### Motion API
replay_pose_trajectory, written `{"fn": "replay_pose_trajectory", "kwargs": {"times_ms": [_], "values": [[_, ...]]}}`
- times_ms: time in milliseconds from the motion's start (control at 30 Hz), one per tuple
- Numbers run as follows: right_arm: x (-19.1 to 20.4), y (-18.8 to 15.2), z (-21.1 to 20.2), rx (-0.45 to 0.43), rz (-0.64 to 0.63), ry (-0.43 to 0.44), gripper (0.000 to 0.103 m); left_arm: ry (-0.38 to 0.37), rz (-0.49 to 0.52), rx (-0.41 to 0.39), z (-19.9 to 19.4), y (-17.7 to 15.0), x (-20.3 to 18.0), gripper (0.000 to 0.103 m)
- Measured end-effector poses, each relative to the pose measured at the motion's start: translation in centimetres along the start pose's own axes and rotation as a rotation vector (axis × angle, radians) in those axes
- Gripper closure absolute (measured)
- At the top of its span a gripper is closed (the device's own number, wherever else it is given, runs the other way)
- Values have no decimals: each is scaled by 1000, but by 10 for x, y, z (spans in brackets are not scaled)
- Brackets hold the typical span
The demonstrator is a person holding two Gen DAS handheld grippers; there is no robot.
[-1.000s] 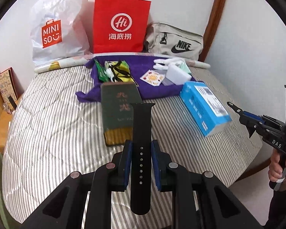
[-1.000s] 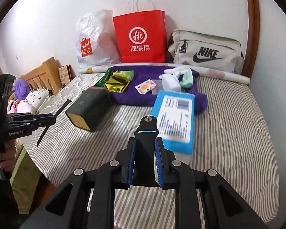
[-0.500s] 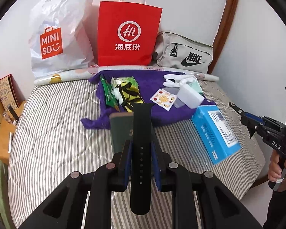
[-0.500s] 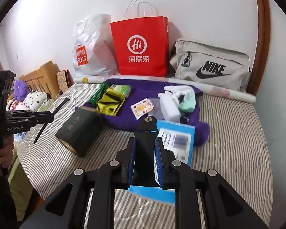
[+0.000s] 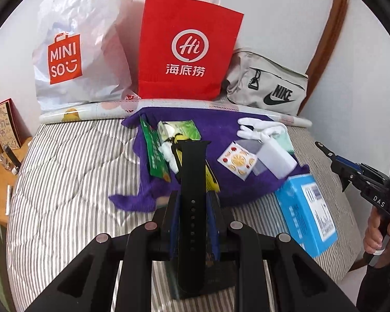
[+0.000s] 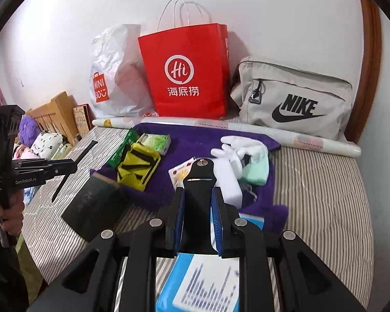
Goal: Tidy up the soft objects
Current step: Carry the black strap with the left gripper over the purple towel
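My left gripper (image 5: pixel 193 202) is shut on a long black watch strap with holes (image 5: pixel 192 182), held above the striped bed (image 5: pixel 65 182). My right gripper (image 6: pixel 198 202) is shut on a shorter black strap piece with a metal pin (image 6: pixel 199 179). A purple towel (image 5: pixel 215 122) lies ahead with green packets (image 5: pixel 156 153), a yellow pouch (image 6: pixel 139 166), white gloves (image 5: pixel 260 130), a white box (image 5: pixel 275 161) and an orange-print sachet (image 5: pixel 238 160) on it. The towel also shows in the right wrist view (image 6: pixel 195 140).
A blue box (image 5: pixel 309 213) lies right of the towel, a dark green book (image 6: pixel 93 205) left. A red paper bag (image 5: pixel 187 49), a Miniso plastic bag (image 5: pixel 72 52) and a grey Nike bag (image 5: pixel 270 88) stand against the wall. A wooden shelf (image 6: pixel 57 114) is left of the bed.
Both grippers have moved forward toward the purple towel, each still holding its strap. The book and blue box have slid lower in view, under the grippers.
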State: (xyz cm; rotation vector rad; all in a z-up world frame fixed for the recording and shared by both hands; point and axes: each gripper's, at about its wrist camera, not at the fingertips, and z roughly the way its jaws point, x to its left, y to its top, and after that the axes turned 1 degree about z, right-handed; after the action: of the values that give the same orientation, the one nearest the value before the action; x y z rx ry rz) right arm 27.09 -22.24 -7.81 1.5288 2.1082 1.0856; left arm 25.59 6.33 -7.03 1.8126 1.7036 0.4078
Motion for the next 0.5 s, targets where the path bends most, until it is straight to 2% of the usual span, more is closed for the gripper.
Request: {"fn": "replay_pose_trajectory", "kwargs": {"times_ms": [500], "values": [[-13,42,75,61,8,45,82,0,-42,55,61,55,12,83]]}}
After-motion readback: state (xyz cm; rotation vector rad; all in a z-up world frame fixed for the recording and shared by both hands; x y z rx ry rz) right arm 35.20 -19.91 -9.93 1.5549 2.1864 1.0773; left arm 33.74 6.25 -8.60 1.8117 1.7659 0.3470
